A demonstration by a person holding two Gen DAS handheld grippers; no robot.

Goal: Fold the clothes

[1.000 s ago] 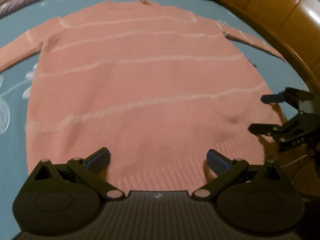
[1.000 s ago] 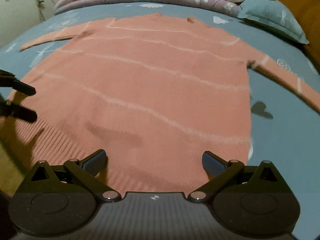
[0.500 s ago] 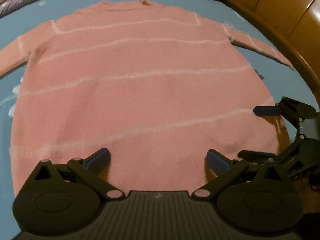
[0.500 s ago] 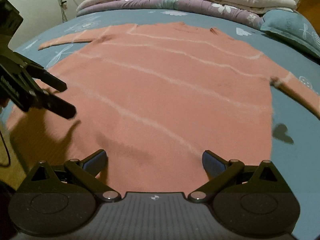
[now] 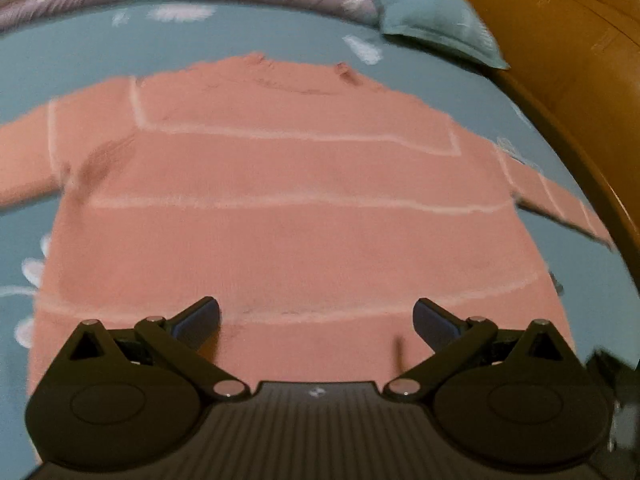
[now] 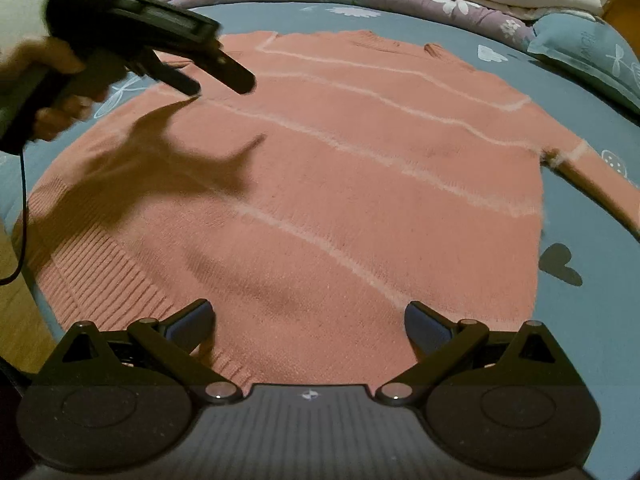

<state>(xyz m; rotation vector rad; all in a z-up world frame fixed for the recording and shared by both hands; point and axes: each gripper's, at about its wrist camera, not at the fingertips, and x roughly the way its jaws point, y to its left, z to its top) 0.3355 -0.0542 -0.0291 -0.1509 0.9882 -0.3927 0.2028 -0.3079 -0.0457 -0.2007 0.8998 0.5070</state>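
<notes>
On a blue bed (image 6: 580, 320), flat pink sweater (image 6: 320, 184), pale stripes, sleeves out; both hand-held grippers (image 5: 316, 320) (image 6: 308, 320) spread, empty.

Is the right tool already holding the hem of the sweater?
No. The right tool is open, with both fingers apart above the flat pink sweater and nothing between them.

Fuzzy ribbed-knit sweater (image 6: 320, 184) on smooth cotton sheet (image 6: 592, 320); matt black plastic left tool (image 5: 316, 316); glossy wood headboard (image 5: 560, 40)
</notes>
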